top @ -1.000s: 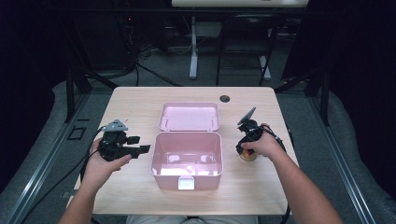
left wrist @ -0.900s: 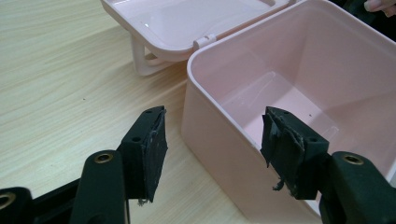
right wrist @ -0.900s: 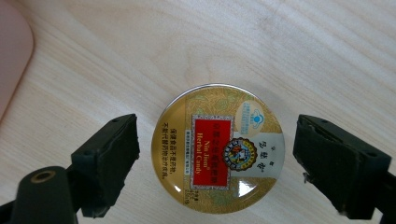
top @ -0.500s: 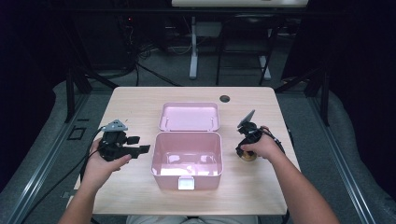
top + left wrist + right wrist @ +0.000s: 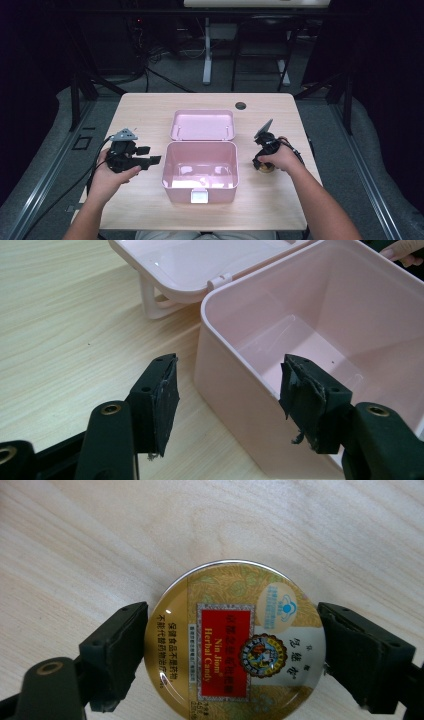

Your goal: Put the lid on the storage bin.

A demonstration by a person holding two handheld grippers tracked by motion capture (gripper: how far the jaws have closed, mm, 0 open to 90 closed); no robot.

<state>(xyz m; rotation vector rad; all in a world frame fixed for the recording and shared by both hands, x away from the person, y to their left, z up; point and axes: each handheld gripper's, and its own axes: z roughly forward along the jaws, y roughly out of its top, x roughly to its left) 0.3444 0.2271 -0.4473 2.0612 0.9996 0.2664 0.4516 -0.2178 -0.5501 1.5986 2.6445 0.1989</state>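
Right hand-held gripper (image 5: 230, 655), pointed down at the pale wooden surface (image 5: 150, 107), with its two black jaws set on either side of a round gold candy tin with a red label (image 5: 235, 640); the left jaw meets the tin's rim, while at the right jaw it cannot be told whether pad and rim touch, so a firm grip cannot be confirmed. In the high view the tin (image 5: 265, 168) lies flat on the surface under the person's right hand (image 5: 280, 157), just to the right of the open pink plastic box (image 5: 200, 165) and apart from it. The box's hinged lid (image 5: 202, 125) is folded back flat behind it, and the compartment holds nothing. Left hand-held gripper (image 5: 150, 161), held level at the box's left side, with jaws spread wide and nothing between them; in the left gripper view its jaws straddle the box's near corner (image 5: 210, 335) without touching it.
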